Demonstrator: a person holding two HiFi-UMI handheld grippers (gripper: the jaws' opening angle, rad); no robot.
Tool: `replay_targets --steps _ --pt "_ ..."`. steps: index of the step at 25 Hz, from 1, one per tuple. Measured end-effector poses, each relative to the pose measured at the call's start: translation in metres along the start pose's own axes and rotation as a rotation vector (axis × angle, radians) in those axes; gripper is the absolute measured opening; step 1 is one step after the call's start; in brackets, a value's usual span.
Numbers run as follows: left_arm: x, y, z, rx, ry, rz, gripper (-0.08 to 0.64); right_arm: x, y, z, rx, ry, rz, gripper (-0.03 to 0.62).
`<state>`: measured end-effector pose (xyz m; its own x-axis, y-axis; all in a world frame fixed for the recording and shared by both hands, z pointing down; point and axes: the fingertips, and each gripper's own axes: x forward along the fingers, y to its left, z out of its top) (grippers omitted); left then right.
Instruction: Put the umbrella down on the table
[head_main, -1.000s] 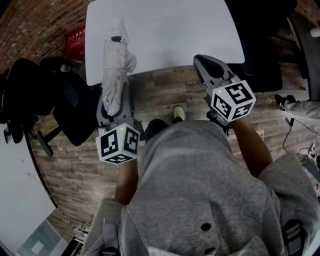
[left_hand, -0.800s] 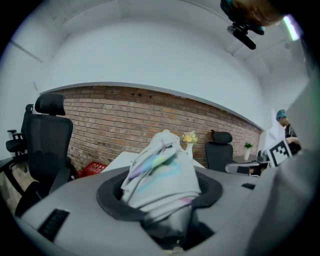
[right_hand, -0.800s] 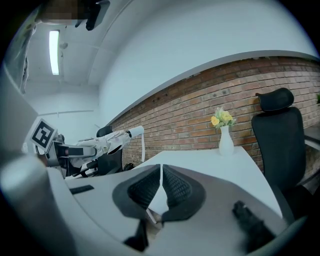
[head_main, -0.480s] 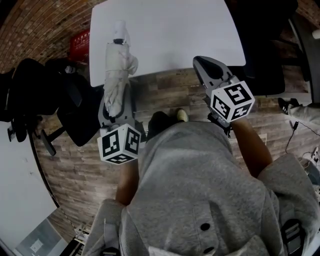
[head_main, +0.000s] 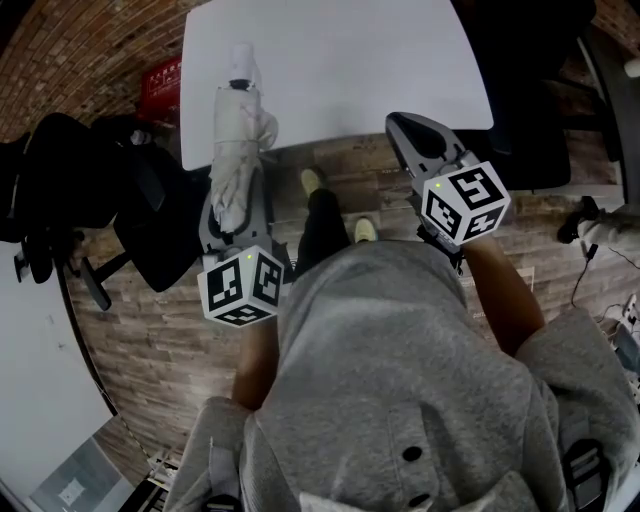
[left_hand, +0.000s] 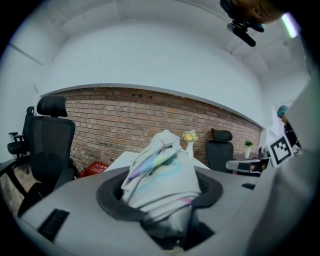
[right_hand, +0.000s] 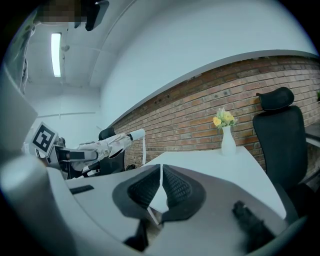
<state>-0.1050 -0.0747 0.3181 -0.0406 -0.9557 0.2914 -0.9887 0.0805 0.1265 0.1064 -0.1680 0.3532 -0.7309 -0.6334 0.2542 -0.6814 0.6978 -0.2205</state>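
A folded white umbrella (head_main: 238, 150) with faint pastel print sticks forward out of my left gripper (head_main: 236, 205), whose jaws are shut on its rear end. Its capped far end reaches over the near left corner of the white table (head_main: 340, 60). In the left gripper view the umbrella (left_hand: 162, 172) fills the gap of that gripper (left_hand: 160, 195). My right gripper (head_main: 400, 125) hangs just short of the table's near edge, shut and empty; its pads meet in the right gripper view (right_hand: 161, 169), where the umbrella (right_hand: 107, 145) shows at the left.
A black office chair (head_main: 150, 215) stands left of my left gripper, and a red box (head_main: 160, 75) lies on the floor beyond it. A white vase of yellow flowers (right_hand: 227, 137) stands at the table's far end by a brick wall. Another black chair (right_hand: 280, 130) is at the right.
The person's leg and shoe have stepped forward toward the table's near edge. Both grippers and the umbrella have kept nearly still.
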Motion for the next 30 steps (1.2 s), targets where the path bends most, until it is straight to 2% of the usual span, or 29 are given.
replay_targets --steps 10,30 --pt "0.02 0.02 -0.005 -0.017 0.016 -0.002 0.245 0.024 0.005 0.008 -0.018 0.014 -0.005 0.029" --pt "0.091 0.07 -0.021 -0.043 0.104 0.009 0.245 0.106 0.0 0.016 -0.014 0.074 -0.009 0.029"
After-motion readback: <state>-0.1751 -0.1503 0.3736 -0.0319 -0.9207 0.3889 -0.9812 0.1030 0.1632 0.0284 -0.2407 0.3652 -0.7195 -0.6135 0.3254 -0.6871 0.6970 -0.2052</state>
